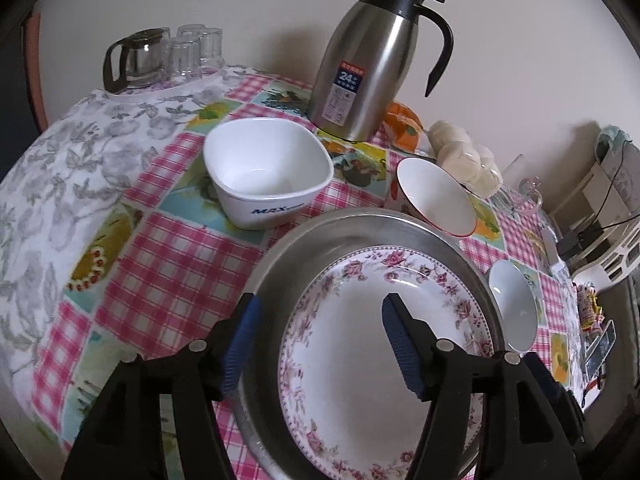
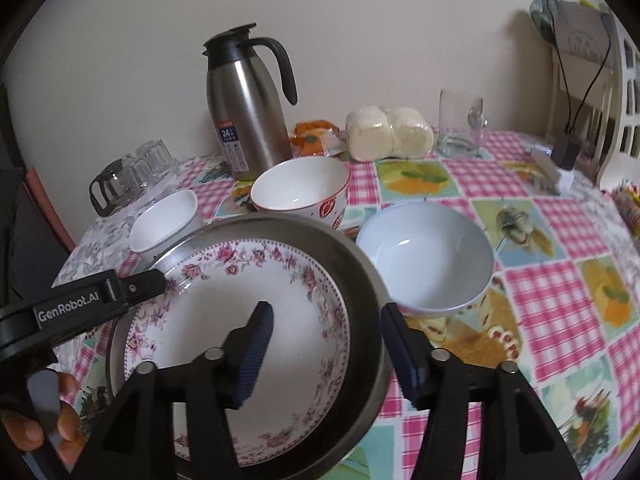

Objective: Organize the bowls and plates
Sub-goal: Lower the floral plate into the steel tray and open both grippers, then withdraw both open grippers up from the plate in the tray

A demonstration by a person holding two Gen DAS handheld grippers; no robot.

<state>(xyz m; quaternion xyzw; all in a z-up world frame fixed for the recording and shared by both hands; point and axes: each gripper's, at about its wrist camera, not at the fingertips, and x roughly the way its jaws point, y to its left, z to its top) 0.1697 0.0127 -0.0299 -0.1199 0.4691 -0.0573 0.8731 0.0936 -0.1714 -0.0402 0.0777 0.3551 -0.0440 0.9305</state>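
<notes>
A pink-flowered plate (image 1: 360,340) (image 2: 240,300) lies inside a shallow steel dish (image 1: 320,236) (image 2: 360,284) on the checked tablecloth. My left gripper (image 1: 320,344) is open astride the dish's left rim, one blue pad outside it and one over the plate. My right gripper (image 2: 328,354) is open astride the right rim in the same way. Neither pair of pads presses on anything. Behind the dish stand a square white bowl (image 1: 268,172) (image 2: 164,220) and a red-rimmed bowl (image 1: 436,200) (image 2: 300,188). A pale bowl (image 1: 514,308) (image 2: 428,260) sits to its right.
A steel thermos jug (image 1: 368,64) (image 2: 248,108) stands at the back by the wall. A glass pot with several tumblers (image 1: 160,56) is at the back left. Wrapped buns (image 2: 388,132), an orange packet (image 2: 316,136) and a glass mug (image 2: 460,124) line the back. A chair (image 2: 600,80) stands at right.
</notes>
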